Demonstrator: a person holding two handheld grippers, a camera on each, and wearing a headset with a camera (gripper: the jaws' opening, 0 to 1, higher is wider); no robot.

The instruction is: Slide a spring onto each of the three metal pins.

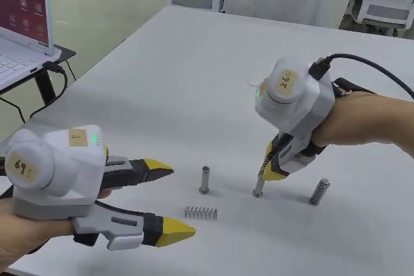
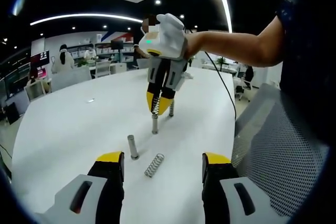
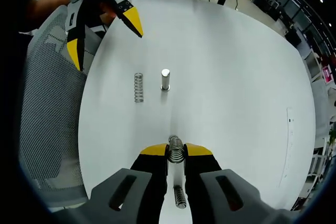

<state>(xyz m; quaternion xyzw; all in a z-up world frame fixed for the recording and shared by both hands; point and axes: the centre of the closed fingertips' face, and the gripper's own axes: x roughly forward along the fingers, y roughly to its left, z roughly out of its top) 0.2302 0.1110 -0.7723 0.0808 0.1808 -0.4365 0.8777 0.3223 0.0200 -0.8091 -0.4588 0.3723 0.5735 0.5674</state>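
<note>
— Where are the right tongs point(image 1: 270, 171)?
— Pointing down at the counter point(image 1: 194, 82), pinched narrow on a spring point(image 3: 176, 149). The spring's lower end sits right at the top of the middle pin point(image 1: 259, 189). I cannot tell whether it has gone over the pin.
— And the left tongs point(image 1: 167, 198)?
— Spread wide and holding nothing. They are low over the counter, with their yellow tips aimed toward the pins.
— The other two pins?
— The bare pin point(image 1: 204, 179) stands upright to the left of the middle one. A loose spring point(image 1: 200, 212) lies flat on the counter just in front of it, between it and the left tongs. The third pin point(image 1: 319, 192), to the right, already wears a coil along its length.
— Are they in a row?
— Roughly, in the head view. The right tongs are over the one in the middle.
</note>
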